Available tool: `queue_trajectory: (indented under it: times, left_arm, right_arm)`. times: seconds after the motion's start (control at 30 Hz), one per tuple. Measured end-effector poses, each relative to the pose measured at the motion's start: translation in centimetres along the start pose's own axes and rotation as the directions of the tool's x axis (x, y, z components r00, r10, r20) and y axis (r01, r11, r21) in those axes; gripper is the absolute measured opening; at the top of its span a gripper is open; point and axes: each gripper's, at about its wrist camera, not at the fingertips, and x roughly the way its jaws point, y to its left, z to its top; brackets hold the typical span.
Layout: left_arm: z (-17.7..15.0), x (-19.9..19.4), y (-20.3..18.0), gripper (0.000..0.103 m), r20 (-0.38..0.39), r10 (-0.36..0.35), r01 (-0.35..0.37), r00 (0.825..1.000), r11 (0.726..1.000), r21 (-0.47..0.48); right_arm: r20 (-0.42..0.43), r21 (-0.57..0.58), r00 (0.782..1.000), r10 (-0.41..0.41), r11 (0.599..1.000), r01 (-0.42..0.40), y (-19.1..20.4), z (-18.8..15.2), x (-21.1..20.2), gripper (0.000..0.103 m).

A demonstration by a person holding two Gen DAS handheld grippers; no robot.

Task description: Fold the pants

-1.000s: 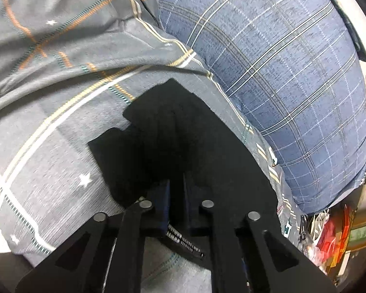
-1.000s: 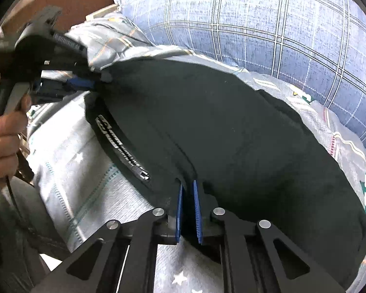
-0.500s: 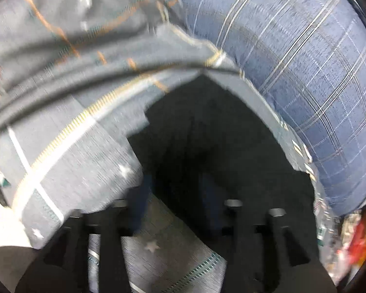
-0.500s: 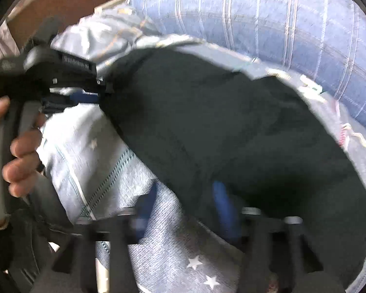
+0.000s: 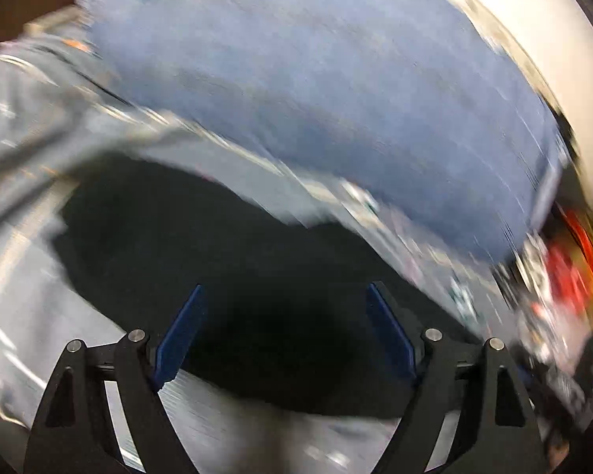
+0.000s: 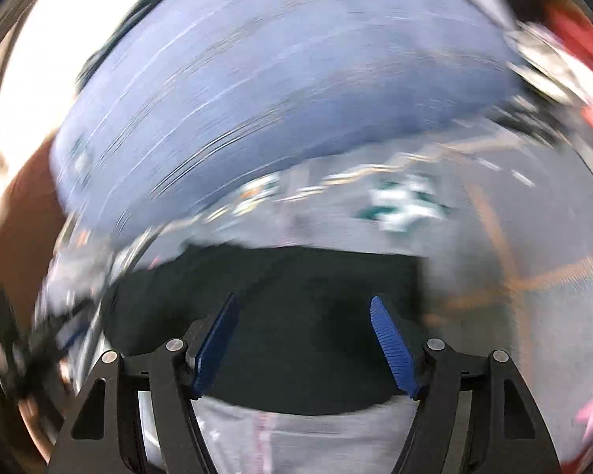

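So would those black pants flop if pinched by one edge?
Probably: the black pants lie limp, following the soft grey bedding beneath. Likely light, since the cloth looks thin. They would probably slide and bunch when pushed.

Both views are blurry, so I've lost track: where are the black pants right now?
In both wrist views the black pants lie low and central on the grey patterned bedsheet, below the blue plaid pillow.

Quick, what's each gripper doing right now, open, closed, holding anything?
Left gripper: jaws opening, nothing gripped; black pants lie below.
Right gripper: jaws opening, nothing gripped, above the pants.
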Motion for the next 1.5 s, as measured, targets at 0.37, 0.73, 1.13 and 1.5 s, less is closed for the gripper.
queue_trajectory:
  times: [0.37, 0.73, 1.13, 1.5]
  left_arm:
    - [-6.9, 2.9, -7.7, 0.083, -0.205, -0.075, 0.121, 0.976, 0.967, 0.226]
    - [-8.0, 3.1, -8.3, 0.083, -0.231, -0.076, 0.132, 0.97, 0.962, 0.238]
    - [-8.5, 3.6, -8.7, 0.083, -0.257, -0.069, 0.138, 0.964, 0.956, 0.258]
    - [-8.2, 5.0, -8.3, 0.083, -0.282, -0.073, 0.141, 0.957, 0.963, 0.23]
  right_arm:
    - [-0.261, 0.22, 0.964, 0.059, 0.976, 0.0, -7.0, -1.4, 3.8, 0.048]
    - [-0.29, 0.218, 0.956, 0.032, 0.975, 0.033, -7.1, -1.2, 5.4, 0.044]
    - [-0.305, 0.108, 0.952, -0.027, 0.992, 0.063, -4.7, -1.0, 6.7, 0.027]
    - [-0.196, 0.114, 0.98, 0.024, 0.993, -0.002, -4.4, 0.3, 3.9, 0.013]
